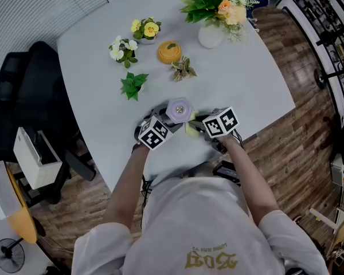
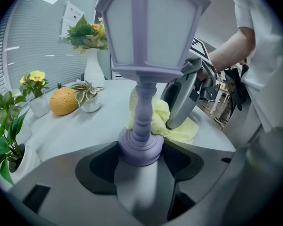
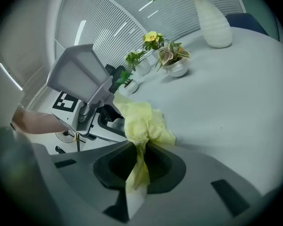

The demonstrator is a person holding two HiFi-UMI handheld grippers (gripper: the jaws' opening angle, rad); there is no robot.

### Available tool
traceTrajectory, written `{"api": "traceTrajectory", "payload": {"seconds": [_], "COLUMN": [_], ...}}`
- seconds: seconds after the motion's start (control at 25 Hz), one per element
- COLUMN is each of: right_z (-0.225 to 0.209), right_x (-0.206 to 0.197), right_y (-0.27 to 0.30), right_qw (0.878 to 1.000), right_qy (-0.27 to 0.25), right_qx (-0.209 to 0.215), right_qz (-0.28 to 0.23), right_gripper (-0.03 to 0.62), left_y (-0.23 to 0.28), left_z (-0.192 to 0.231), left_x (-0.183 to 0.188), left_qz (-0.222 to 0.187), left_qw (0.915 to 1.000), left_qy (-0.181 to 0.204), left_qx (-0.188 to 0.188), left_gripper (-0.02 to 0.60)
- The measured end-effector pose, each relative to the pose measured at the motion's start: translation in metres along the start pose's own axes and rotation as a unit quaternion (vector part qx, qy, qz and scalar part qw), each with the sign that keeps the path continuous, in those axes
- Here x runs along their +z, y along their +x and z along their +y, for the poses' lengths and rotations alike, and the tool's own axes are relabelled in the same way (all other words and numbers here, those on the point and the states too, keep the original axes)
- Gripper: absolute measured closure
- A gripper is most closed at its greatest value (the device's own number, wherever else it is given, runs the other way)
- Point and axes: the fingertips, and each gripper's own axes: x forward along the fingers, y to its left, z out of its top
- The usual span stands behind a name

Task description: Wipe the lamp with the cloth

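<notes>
Left gripper view: left hand-held gripper point(image 2: 140, 149) is clenched on the lantern lamp point(image 2: 148, 27) at its base, likely steadying it upright.
Right gripper view: right hand-held gripper point(image 3: 140, 166) pinches the yellow cloth point(image 3: 142, 121), bunched beside the stem for wiping.
Tabletop point(image 1: 246, 79): the lantern lamp stands at the near edge.

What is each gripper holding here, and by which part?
The left gripper clamps the lamp by its round base. The right gripper pinches the yellow cloth by a bunched fold; the rest sticks out beyond the jaws.

table point(image 1: 241, 73) | on it: flower vase point(image 1: 211, 36) | orange fruit point(image 1: 169, 52) | four small potted plants point(image 1: 133, 86) | yellow cloth point(image 1: 190, 130)
</notes>
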Motion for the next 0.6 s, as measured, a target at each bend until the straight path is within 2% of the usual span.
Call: {"api": "traceTrajectory", "payload": {"seconds": [0.6], "right_z": [0.016], "right_x": [-0.007], "right_y": [0.011], "right_qw": [1.0], "right_qy": [-0.017], "right_qx": [-0.004], "right_qz": [0.016], "right_gripper": [0.537], "left_y": [0.001], "left_z": [0.0], "left_x": [0.0], "left_qz": [-0.001], "left_qw": [1.0], "left_qy": [0.001], "left_qx": [-0.001], "left_gripper": [0.281]}}
